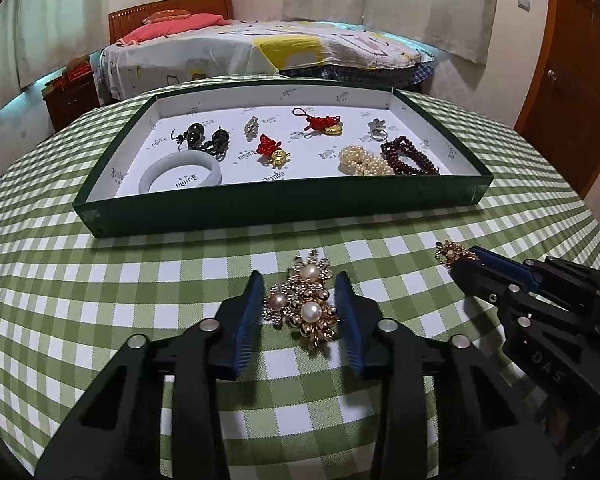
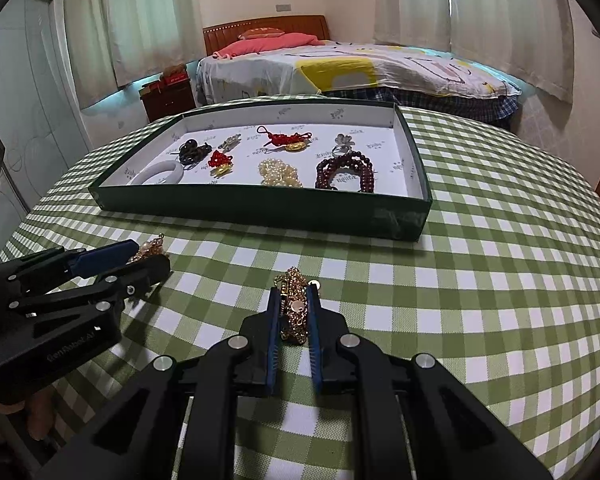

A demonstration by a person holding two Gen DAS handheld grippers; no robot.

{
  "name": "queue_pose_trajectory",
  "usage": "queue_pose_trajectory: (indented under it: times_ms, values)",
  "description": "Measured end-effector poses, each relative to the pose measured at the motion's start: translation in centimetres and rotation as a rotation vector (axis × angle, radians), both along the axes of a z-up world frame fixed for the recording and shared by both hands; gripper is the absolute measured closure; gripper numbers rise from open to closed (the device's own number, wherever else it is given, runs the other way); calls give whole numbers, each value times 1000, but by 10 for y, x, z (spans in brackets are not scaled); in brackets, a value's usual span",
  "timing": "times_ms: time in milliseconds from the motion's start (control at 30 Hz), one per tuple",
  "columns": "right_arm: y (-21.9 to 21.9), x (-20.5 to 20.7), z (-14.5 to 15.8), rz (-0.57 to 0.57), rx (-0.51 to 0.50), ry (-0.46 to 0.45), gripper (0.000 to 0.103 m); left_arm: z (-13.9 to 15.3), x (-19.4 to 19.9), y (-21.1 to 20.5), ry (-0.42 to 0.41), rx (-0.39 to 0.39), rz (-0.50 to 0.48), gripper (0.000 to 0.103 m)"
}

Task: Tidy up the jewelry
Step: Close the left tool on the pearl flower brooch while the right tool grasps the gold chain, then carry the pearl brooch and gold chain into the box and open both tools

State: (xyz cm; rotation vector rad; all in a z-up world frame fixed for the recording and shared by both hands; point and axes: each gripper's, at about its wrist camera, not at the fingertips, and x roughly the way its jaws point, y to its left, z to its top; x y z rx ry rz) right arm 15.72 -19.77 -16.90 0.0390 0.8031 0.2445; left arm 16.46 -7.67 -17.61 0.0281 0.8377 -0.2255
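A gold brooch with three pearls lies on the green checked tablecloth. My left gripper is shut on it, a blue pad pressing each side. From the right wrist view the same gripper shows side-on at the left. My right gripper is shut on a narrow gold filigree brooch, which sticks out past the fingertips. That gripper enters the left wrist view from the right, with the gold brooch at its tip. Beyond both stands a green tray with a white inside.
The tray holds a white bangle, dark bead pieces, red knots with gold charms, a pearl bracelet, a dark red bead bracelet and a ring. A bed stands behind the table.
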Motion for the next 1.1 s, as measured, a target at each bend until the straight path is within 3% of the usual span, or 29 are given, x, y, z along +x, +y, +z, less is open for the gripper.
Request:
queue_pose_trajectory:
  times_ms: [567, 1100]
  values:
    - [-2, -2, 9, -12, 18, -26, 90, 7, -4, 9, -19, -47, 14, 76]
    - [-1, -1, 46, -18, 42, -113, 90, 50, -4, 18, -110, -91, 29, 76]
